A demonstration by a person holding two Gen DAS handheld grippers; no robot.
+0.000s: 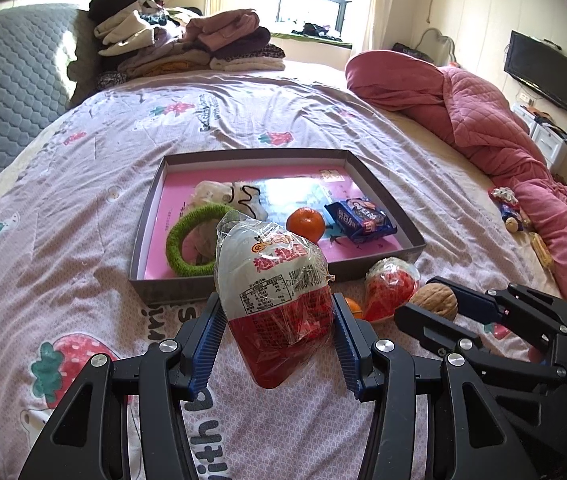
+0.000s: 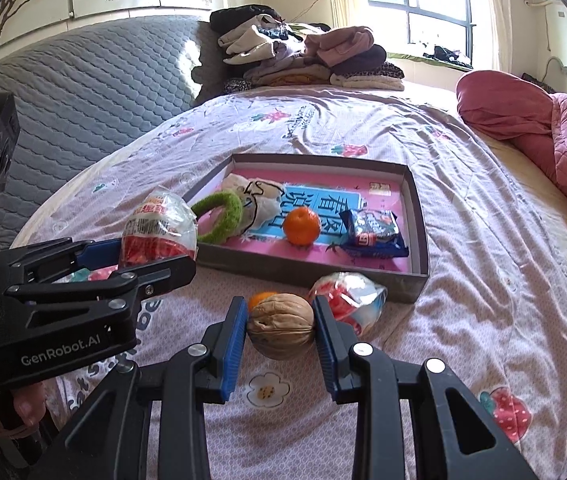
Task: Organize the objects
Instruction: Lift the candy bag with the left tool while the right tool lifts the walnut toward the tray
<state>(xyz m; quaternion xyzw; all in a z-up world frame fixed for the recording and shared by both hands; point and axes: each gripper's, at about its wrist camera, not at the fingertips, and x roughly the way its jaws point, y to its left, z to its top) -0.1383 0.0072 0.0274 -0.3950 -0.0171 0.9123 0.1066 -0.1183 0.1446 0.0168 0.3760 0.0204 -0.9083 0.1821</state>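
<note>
My left gripper is shut on a red and white snack packet and holds it above the bedsheet, just short of the grey tray. The packet also shows in the right wrist view. My right gripper is shut on a walnut, seen too in the left wrist view. A second snack packet and a small orange lie on the sheet before the tray. The tray holds a green ring, an orange, a blue biscuit packet and a white cloth.
A pink quilt is heaped on the right of the bed, with small items beside it. Folded clothes are piled at the far side. A grey padded headboard stands on the left.
</note>
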